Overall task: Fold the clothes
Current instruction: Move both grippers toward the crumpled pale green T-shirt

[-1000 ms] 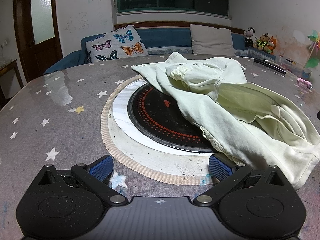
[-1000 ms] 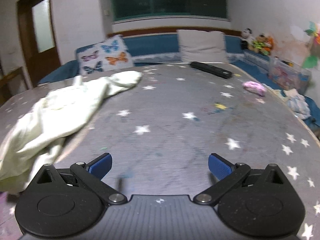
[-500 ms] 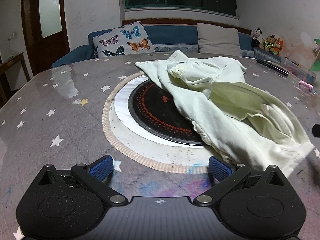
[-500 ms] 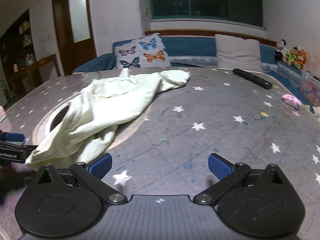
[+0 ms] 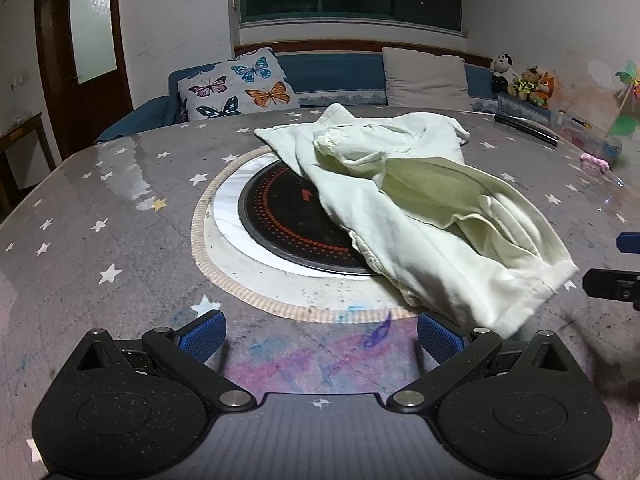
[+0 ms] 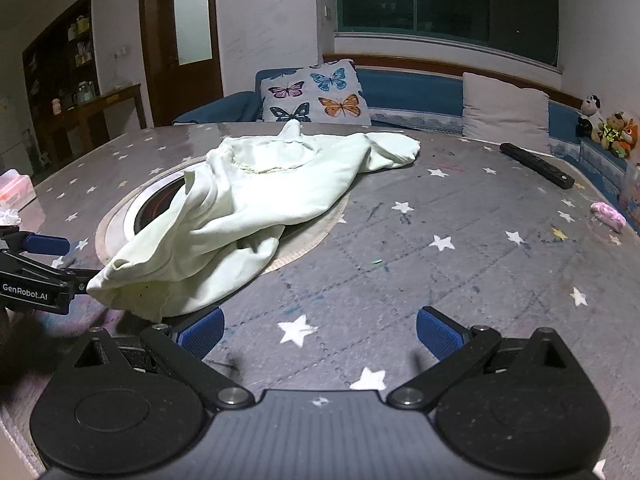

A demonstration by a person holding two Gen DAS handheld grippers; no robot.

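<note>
Now I'd bring both wide-open, empty tools, left tool point(image 5: 320, 330) and right tool point(image 6: 318, 326), onto the crumpled garment's point(image 5: 420, 216) near-edge hem.

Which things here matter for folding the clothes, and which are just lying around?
For the job: pale green garment, left gripper, right gripper, both open.

Just lying about: remote control, pink object, round cooktop, butterfly cushion, plush toys.

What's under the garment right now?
The garment lies over the right part of the black hob and its white ring, plus some star-print tablecloth. Whatever else it covers is hidden.
</note>
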